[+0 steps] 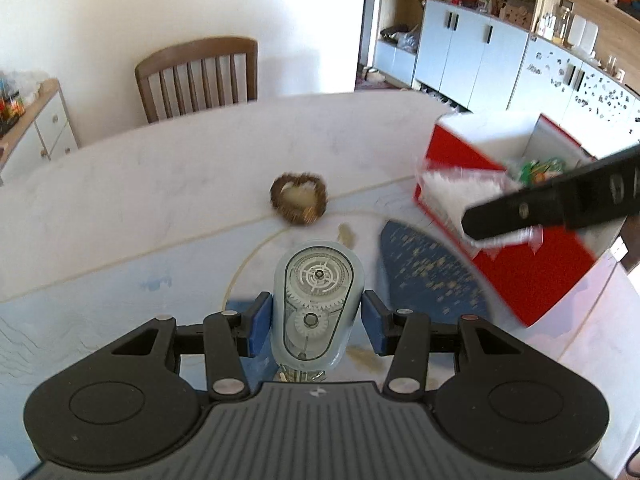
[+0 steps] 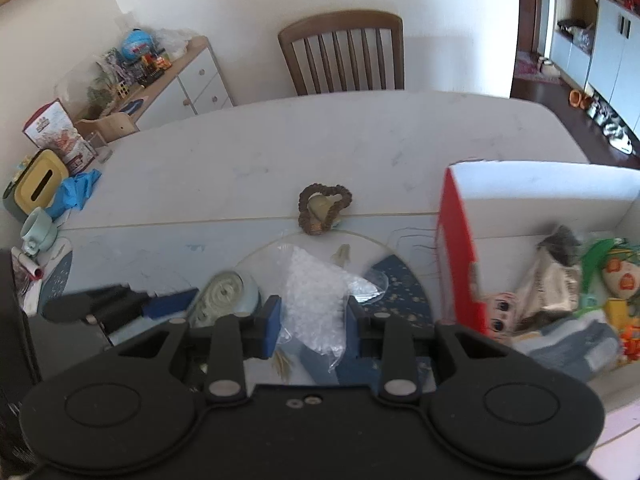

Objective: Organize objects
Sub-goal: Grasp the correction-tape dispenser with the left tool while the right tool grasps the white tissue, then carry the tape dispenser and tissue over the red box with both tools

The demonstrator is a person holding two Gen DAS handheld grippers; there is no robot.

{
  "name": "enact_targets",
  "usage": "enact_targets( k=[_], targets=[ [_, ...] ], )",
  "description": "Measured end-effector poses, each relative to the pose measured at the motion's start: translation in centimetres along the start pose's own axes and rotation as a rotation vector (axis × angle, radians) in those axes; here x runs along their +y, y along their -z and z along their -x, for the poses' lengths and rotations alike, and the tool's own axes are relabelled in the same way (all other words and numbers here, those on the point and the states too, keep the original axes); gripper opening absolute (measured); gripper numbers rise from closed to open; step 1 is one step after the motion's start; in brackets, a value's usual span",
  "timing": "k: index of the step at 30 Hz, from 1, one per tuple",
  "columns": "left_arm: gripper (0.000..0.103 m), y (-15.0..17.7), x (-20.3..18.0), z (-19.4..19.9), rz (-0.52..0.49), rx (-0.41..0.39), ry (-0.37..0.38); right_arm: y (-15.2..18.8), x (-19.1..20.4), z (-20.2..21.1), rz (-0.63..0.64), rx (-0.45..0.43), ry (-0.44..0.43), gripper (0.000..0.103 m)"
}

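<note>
My left gripper (image 1: 318,322) is shut on a clear pale-blue gadget with white gears inside (image 1: 318,292), held upright above the table. My right gripper (image 2: 312,328) is shut on a clear plastic bag of white beads (image 2: 316,296). In the left wrist view that bag (image 1: 456,190) hangs at the rim of the red box with a white inside (image 1: 540,280), under one of the right gripper's fingers (image 1: 540,204). The red box (image 2: 456,240) stands at the right and holds a doll's head (image 2: 500,308) and other toys. A brown bead ring (image 1: 298,200) lies on the table.
The white table (image 1: 160,168) carries a pale-blue mat (image 2: 160,248) with a dark blue patch (image 1: 432,272). A wooden chair (image 2: 344,52) stands behind it. At the left edge are a mug (image 2: 38,228), a yellow tissue box (image 2: 40,184) and blue gloves (image 2: 76,192). A cluttered sideboard (image 2: 180,76) lines the wall.
</note>
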State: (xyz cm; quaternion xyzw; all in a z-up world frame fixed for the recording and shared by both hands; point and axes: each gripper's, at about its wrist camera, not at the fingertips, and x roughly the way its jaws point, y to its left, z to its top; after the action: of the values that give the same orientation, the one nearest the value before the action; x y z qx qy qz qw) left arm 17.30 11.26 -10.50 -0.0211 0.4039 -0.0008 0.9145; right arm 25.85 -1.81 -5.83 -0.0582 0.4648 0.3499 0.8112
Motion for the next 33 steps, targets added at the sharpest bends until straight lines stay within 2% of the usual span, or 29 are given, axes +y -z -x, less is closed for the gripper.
enact_targets(
  k=[9, 15, 22, 33],
  targets=[
    [0.047, -4.1, -5.5, 3.9, -0.03, -0.036, 0.004, 1.4, -3.1, 4.3, 0.03, -0.062, 0.013, 0.031],
    [0.047, -6.6, -9.6, 4.2, -0.041, -0.052, 0.042, 1.8, -6.2, 6.8, 0.028, -0.096, 0.013, 0.031],
    [0.047, -8.7, -14.9, 3.3, -0.054, -0.06, 0.076, 2.5, -10.5, 9.2, 0.032, -0.126, 0.038, 0.031],
    [0.047, -11.2, -21.4, -0.6, -0.096, -0.029, 0.086, 3.6, -18.6, 11.6, 0.032, -0.145, 0.114, 0.032]
  ],
)
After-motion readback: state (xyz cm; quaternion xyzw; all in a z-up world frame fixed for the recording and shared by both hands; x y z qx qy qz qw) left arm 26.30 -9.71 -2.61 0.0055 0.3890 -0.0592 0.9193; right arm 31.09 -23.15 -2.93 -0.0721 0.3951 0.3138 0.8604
